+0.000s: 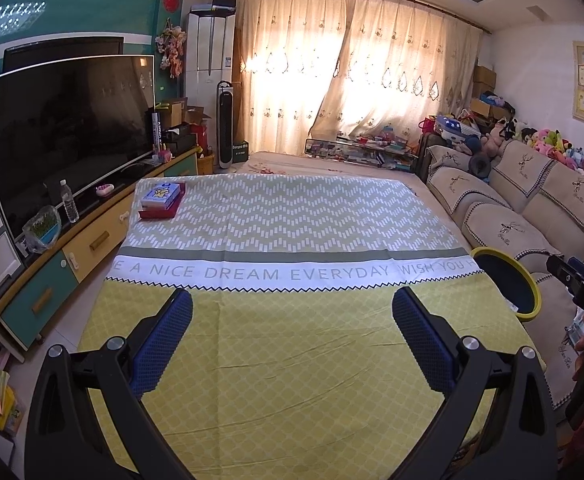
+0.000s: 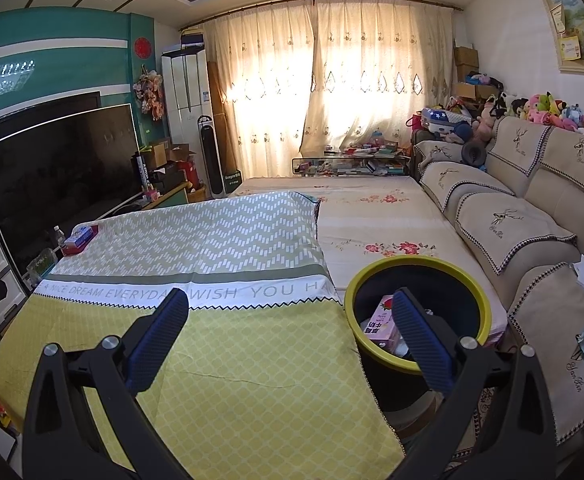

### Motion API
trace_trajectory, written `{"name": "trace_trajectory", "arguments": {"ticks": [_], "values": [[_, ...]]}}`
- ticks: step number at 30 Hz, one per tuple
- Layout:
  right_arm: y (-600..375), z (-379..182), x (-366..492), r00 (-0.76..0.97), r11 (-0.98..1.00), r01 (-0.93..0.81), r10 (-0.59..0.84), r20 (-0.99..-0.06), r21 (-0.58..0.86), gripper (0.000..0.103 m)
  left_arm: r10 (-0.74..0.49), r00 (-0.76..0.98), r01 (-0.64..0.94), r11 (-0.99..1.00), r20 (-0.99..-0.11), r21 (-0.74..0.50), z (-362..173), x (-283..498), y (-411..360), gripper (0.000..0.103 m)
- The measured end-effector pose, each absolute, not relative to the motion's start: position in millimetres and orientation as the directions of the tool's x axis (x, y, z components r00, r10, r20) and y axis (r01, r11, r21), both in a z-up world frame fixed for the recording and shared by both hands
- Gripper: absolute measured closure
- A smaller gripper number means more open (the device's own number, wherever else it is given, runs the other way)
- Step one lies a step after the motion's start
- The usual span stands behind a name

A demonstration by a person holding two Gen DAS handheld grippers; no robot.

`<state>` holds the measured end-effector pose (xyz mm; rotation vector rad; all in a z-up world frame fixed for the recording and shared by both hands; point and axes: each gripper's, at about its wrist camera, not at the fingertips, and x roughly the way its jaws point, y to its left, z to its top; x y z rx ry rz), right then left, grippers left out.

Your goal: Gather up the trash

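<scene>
Pink carton (image 2: 383,322) in bin (image 2: 419,268), beneath open right tool (image 2: 292,308).

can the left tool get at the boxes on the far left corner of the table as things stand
Probably yes. The left tool is open and holds nothing, and the tablecloth between it and the stacked boxes lies bare. The boxes sit at the far left corner, so it would take a long reach forward.

tablecloth (image 1: 292,340) | TV (image 1: 68,136) | sofa (image 2: 511,220) | curtains (image 1: 351,72) | water bottle (image 1: 69,202)
</scene>
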<state>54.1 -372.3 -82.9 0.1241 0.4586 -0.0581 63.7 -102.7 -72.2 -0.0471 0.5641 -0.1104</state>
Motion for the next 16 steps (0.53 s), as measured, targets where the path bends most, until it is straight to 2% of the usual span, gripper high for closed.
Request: {"name": "trace_trajectory", "arguments": {"ticks": [4, 9, 13, 16], "values": [[-372.2, -84.7, 55.7, 0.893, 0.991, 0.081, -0.025, -0.450, 0.106, 0.006, -0.114, 0.856, 0.105, 0.993, -0.504, -0.045, -70.7, 64.0, -107.0, 0.005], [-366.9, -79.8, 69.1, 0.889, 0.994, 0.044, 0.007, -0.458, 0.101, 0.006, -0.080, 0.840, 0.071, 0.997, -0.536, -0.037, -68.4, 85.7, -102.4, 0.005], [-350.7, -67.8, 118.9, 0.874, 0.995, -0.048, 0.084, -0.479, 0.087, 0.006, -0.075, 0.806, 0.052, 0.997, -0.587, -0.055, -73.5, 135.3, -83.9, 0.005], [-329.0, -73.9, 181.4, 0.829, 0.990, -0.111, 0.143, -0.541, 0.091, 0.006, -0.062, 0.777, 0.024, 0.997, -0.627, -0.069, -88.2, 182.1, -65.8, 0.005]]}}
